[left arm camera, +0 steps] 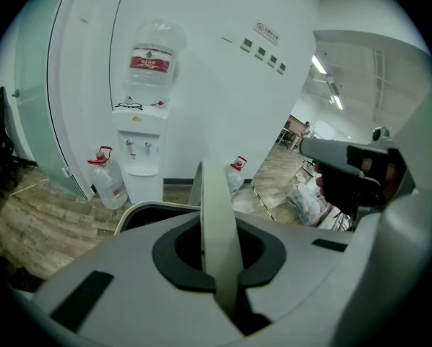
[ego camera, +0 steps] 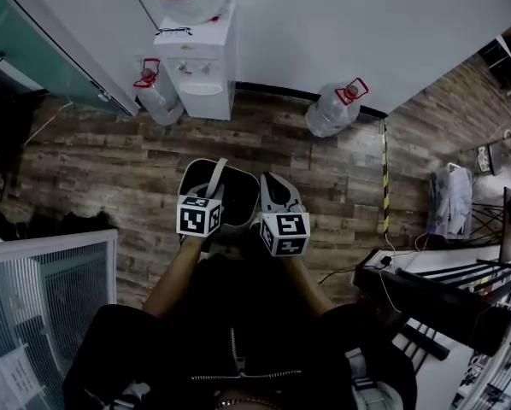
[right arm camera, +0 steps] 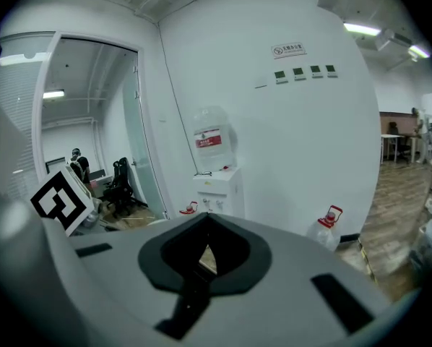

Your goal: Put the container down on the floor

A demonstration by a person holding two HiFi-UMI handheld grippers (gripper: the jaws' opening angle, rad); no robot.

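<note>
The container is a dark bin with a pale rim, and it hangs above the wooden floor in front of the person. Its pale strap handle rises between the jaws of my left gripper, which is shut on it. Part of the rim shows below that gripper's nose. In the head view my left gripper sits over the bin's left half. My right gripper is over the bin's right rim. Its jaws stand closed, with only a sliver of floor showing through and nothing visible between them.
A white water dispenser stands against the wall ahead, with a water jug on the floor beside it and another jug to the right. Yellow-black tape marks the floor. A black rack is at the right and a glass-fronted cabinet at the left.
</note>
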